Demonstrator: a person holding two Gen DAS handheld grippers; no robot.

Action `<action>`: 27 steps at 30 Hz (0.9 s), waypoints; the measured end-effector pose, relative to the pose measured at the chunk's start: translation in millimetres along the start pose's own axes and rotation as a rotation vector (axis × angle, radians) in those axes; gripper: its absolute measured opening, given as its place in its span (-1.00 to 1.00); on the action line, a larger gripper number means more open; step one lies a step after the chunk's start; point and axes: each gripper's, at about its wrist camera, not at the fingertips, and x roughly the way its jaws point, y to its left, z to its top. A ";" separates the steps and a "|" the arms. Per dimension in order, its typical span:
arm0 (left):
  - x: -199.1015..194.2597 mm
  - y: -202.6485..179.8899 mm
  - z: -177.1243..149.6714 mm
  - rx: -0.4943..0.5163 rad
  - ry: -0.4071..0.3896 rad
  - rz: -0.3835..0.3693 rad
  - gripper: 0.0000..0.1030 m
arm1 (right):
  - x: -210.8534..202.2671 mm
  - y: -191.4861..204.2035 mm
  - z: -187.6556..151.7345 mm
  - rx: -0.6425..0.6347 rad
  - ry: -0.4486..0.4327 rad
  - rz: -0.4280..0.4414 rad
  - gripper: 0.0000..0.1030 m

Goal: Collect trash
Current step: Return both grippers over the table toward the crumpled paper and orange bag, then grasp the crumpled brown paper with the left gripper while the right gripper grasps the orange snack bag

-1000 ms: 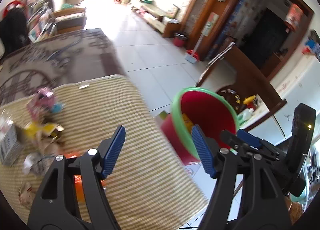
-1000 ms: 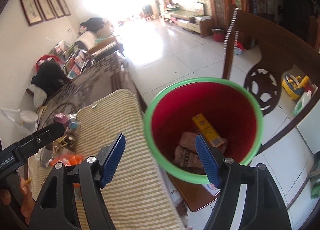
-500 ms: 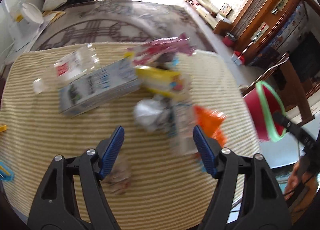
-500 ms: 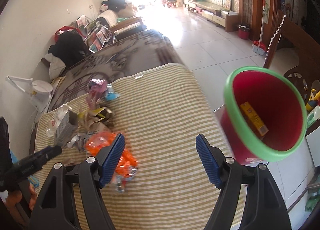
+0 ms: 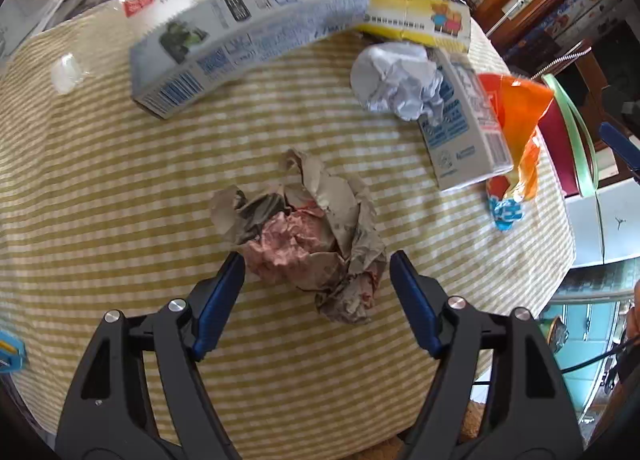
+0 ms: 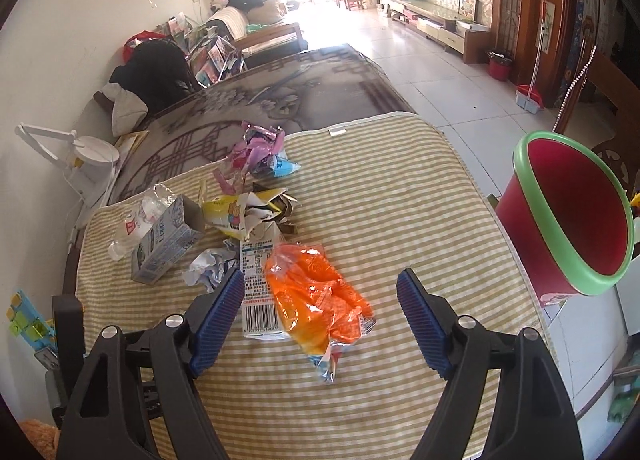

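**Both grippers lining up on the next scraps**

Low in the left wrist view, the left gripper (image 5: 314, 284) has just been widening its jaws, which straddle the crumpled brown paper (image 5: 308, 236) without pressing it. Low in the right view, the right gripper (image 6: 320, 308), also opening wider, frames the orange wrapper (image 6: 316, 296). Next: lower, close. The red bin (image 6: 560, 228) waits at the right edge.

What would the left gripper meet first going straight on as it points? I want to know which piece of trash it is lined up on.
Most likely the crumpled brown paper wad, lying between its open jaws.
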 end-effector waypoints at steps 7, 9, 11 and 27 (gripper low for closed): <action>9.6 -4.7 9.5 0.026 0.007 -0.047 -0.27 | 4.7 1.9 -12.2 0.027 0.029 -0.035 0.48; 7.3 -4.1 10.0 0.028 -0.002 -0.048 -0.28 | 6.9 2.8 -13.8 0.030 0.035 -0.039 0.48; 2.3 -1.1 11.0 0.032 -0.015 -0.047 -0.28 | 9.2 4.8 -15.3 0.028 0.037 -0.040 0.48; -36.2 21.7 3.4 0.017 -0.104 -0.034 -0.28 | 52.7 29.9 -3.5 -0.057 0.083 -0.027 -0.57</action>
